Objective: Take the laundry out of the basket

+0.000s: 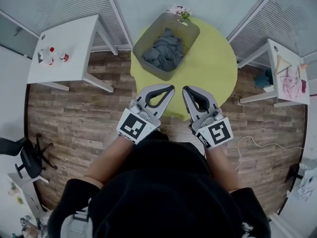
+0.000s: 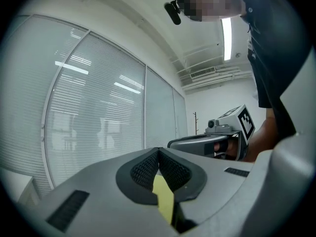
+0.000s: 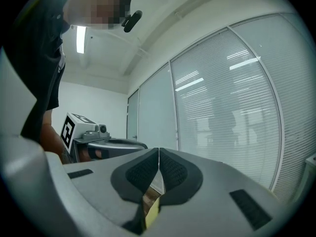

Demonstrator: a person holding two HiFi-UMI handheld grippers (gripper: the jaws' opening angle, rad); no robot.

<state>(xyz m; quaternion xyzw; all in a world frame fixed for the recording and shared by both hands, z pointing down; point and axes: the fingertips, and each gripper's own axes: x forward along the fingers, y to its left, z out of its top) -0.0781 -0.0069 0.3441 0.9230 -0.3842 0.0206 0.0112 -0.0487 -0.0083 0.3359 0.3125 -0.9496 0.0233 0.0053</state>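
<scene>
A grey basket [image 1: 187, 28] stands on a round yellow-green surface [image 1: 210, 66] ahead of me. Dark grey-blue laundry [image 1: 165, 52] lies bunched inside it. My left gripper [image 1: 171, 88] and right gripper [image 1: 184, 89] are held side by side over the near edge of that surface, short of the basket and pointing toward it. Both are shut with nothing between the pads. In the left gripper view the left gripper [image 2: 158, 152] has its jaws together, and the right gripper [image 2: 212, 141] shows beside it. In the right gripper view the right gripper [image 3: 159, 152] has its jaws together too, with the left gripper [image 3: 101, 141] alongside.
A white table [image 1: 69, 58] at the left carries small red-and-white bottles [image 1: 48, 55]. Another white table [image 1: 277, 53] at the right holds a hanger and pink cloth [image 1: 292, 86]. An office chair [image 1: 27, 157] stands at the lower left. A thin cable [image 1: 260, 144] lies on the wooden floor. Blinds line the walls.
</scene>
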